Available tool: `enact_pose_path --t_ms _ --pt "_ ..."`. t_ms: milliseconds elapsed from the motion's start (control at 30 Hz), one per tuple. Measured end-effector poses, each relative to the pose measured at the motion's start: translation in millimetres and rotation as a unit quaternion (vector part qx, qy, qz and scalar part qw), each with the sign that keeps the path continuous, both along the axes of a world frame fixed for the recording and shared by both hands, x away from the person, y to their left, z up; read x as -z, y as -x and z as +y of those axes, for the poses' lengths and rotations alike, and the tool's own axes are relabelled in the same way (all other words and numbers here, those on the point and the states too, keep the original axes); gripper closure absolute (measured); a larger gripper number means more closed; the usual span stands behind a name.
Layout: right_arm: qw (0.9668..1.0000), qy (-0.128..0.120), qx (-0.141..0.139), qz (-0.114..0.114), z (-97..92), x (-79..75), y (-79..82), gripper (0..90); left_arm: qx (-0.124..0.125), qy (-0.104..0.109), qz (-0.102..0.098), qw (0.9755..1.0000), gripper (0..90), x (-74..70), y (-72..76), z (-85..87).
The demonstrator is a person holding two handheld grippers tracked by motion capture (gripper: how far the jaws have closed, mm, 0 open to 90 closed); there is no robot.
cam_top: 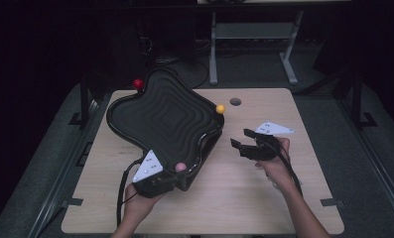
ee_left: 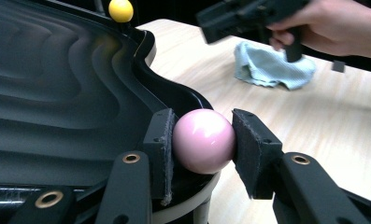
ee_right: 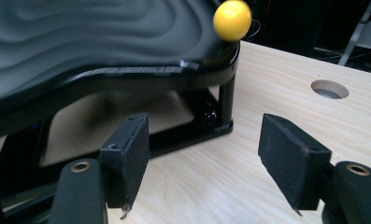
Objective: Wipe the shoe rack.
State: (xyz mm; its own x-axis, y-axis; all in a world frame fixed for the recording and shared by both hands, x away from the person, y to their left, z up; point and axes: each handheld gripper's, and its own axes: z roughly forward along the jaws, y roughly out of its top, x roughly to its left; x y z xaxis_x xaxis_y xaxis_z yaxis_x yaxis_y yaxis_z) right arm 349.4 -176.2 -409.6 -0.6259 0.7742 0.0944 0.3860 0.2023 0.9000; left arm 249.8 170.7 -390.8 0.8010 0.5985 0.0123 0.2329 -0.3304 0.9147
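Note:
A black wavy tray (cam_top: 160, 116) stands on legs on the wooden table, with a ball at each corner. My left gripper (ee_left: 203, 142) is shut on the pink ball (ee_left: 204, 140) at the tray's near corner (cam_top: 181, 167); both pads press its sides. The yellow ball (cam_top: 220, 108) (ee_right: 232, 19) sits on the right corner, also seen at the top of the left gripper view (ee_left: 121, 10). A red ball (cam_top: 138, 83) sits on the far corner. My right gripper (cam_top: 240, 140) (ee_right: 204, 163) hangs open over the table right of the tray, jaws pointing at the tray, nothing between them.
A light blue cloth (ee_left: 272, 65) lies on the table beneath the right hand. A round hole (cam_top: 235, 101) (ee_right: 329, 88) is in the tabletop near the yellow ball. The tray's rim (ee_right: 174, 70) and leg (ee_right: 226, 105) stand close ahead of the right gripper.

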Motion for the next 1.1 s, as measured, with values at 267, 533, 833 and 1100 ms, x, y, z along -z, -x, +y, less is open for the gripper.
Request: enact_pose_path --t_ms 267,533,833,1100 --pt "0.9999 0.006 -0.002 -0.01 18.2 -5.1 -10.8 33.3 0.01 0.009 0.002 0.9999 60.3 1.2 16.4 9.7" --pt "0.9999 0.006 0.001 -0.016 31.7 -10.6 -23.2 33.7 0.019 0.01 0.006 0.9998 60.3 0.7 29.8 18.4" --pt "0.9998 0.006 0.013 -0.015 46.1 -14.0 -33.8 46.7 0.026 0.01 0.007 0.9996 60.2 0.4 34.7 24.5" --pt "0.9992 0.023 0.025 -0.02 49.1 -14.8 -32.7 59.5 0.011 0.012 0.008 0.9998 59.9 0.7 31.2 35.1"
